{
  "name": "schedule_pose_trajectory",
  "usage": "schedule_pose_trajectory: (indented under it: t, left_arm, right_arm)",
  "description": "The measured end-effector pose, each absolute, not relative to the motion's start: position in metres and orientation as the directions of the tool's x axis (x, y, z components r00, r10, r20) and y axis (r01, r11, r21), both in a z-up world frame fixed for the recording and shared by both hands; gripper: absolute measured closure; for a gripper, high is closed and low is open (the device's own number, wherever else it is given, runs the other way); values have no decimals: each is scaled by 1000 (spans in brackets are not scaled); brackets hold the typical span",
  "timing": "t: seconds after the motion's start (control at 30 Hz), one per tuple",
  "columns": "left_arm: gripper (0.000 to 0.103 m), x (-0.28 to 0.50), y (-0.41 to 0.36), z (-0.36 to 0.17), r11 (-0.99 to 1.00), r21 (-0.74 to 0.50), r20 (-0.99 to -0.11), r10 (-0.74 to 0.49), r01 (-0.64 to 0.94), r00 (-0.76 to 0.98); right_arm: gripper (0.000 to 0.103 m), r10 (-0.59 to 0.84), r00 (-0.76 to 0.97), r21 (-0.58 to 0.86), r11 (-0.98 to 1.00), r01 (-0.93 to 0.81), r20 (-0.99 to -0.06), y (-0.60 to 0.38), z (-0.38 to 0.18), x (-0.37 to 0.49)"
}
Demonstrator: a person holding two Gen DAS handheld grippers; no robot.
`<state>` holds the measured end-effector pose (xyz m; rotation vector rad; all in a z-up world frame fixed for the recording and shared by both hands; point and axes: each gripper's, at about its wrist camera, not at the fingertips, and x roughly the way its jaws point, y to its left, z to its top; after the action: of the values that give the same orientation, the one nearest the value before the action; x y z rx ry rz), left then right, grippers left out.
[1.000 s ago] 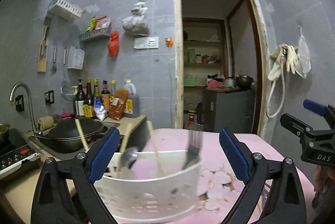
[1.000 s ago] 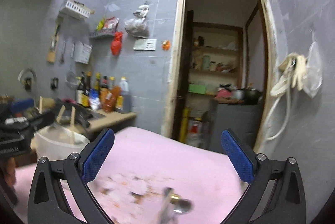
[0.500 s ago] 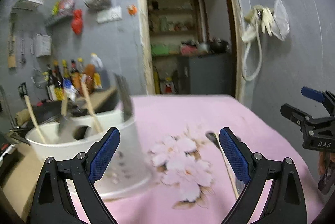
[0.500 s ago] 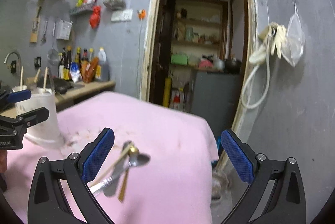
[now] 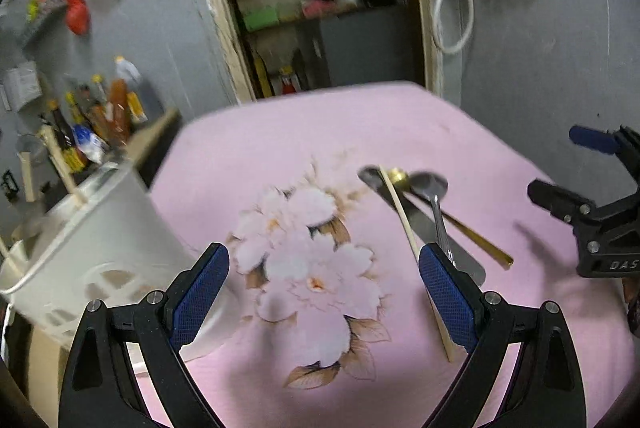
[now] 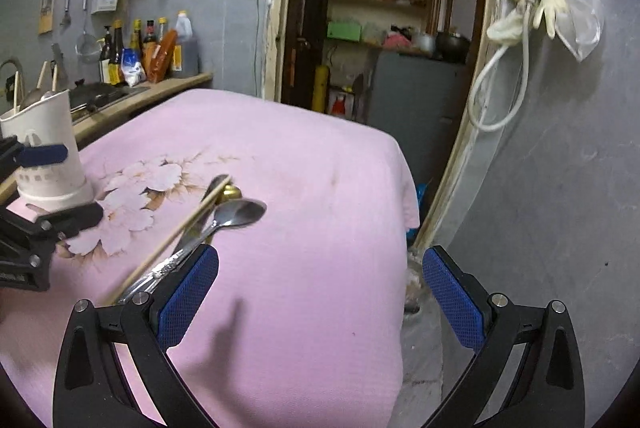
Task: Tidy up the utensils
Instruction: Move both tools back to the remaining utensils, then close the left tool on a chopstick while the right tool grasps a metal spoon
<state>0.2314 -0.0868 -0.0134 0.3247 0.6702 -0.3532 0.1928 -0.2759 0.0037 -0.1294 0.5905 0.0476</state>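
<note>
A white utensil holder (image 5: 88, 248) with chopsticks and utensils standing in it sits at the table's left edge; it also shows in the right wrist view (image 6: 44, 148). A small pile lies on the pink floral cloth: a silver spoon (image 5: 434, 196), a wooden chopstick (image 5: 412, 248), a gold utensil (image 5: 476, 236) and a flat metal piece. The pile also shows in the right wrist view, with the spoon (image 6: 236, 214) and chopstick (image 6: 180, 232). My left gripper (image 5: 324, 288) is open and empty above the flower print, left of the pile. My right gripper (image 6: 320, 292) is open and empty, right of the pile.
The pink cloth (image 6: 320, 168) drops off at the far and right table edges. A counter with sauce bottles (image 6: 148, 52) and a black wok stands to the left. An open doorway (image 6: 380, 28) lies behind, and the grey wall is close on the right.
My left gripper has swung right, away from the holder, and tilted down over the cloth toward the pile. My right gripper has also tilted down and come closer to the pile.
</note>
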Motion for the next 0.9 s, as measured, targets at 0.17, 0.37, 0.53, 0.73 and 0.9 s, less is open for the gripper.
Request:
schedule_pose_trajectory:
  t: [0.17,0.37,0.53,0.73,0.9]
  left_arm:
    - [15,257,-93,-27,885,87,-738,-252,458,627]
    - [34,282,-93,-38,891,-44,-791,-308,453,529]
    - [48,296,-92,-41,889,-154,-804,-367,432,468]
    - [57,300,-96,-42,886,-171,-792,-384,431,475]
    - [81,305,-94,-44,882,-206,-786,-407,423,465]
  right_arm:
    - [0,44,798,-65,993,-104,-601,-284,0,198]
    - [0,82,759,-29,991,-132,-646,-290,-5,210]
    - [0,140,745,28,986,-162,-652,-291,0,221]
    - [1,149,733,55,987,-150,-664,-290,-2,230]
    - [8,139,717,40,987,-153,-683,-286,-4,236]
